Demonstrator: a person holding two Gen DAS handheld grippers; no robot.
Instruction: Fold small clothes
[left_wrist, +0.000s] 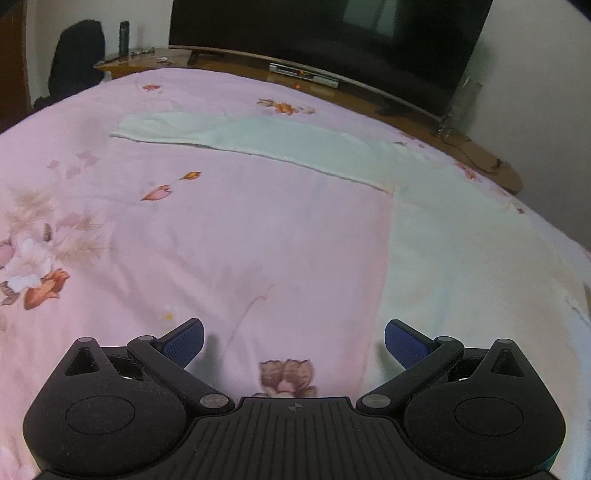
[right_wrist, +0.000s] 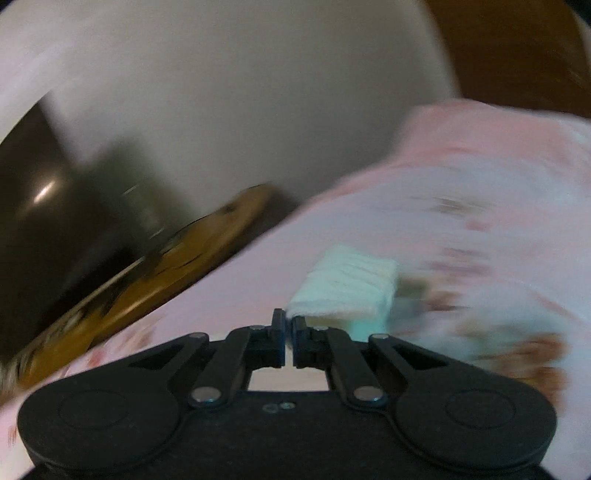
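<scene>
A white long-sleeved garment (left_wrist: 461, 266) lies flat on the pink flowered bedsheet (left_wrist: 184, 240). One sleeve (left_wrist: 258, 138) stretches out to the far left. My left gripper (left_wrist: 293, 341) is open and empty, low over the sheet just left of the garment's body. My right gripper (right_wrist: 289, 325) is shut on a white ribbed sleeve cuff (right_wrist: 347, 288) and holds it lifted above the sheet (right_wrist: 480, 206). The right wrist view is heavily motion-blurred.
A large dark TV (left_wrist: 332, 40) stands on a wooden bench (left_wrist: 480, 155) along the bed's far edge, with a set-top box (left_wrist: 303, 74). A dark chair (left_wrist: 75, 55) stands far left. The bench (right_wrist: 155, 273) and a white wall (right_wrist: 240, 92) show in the right wrist view.
</scene>
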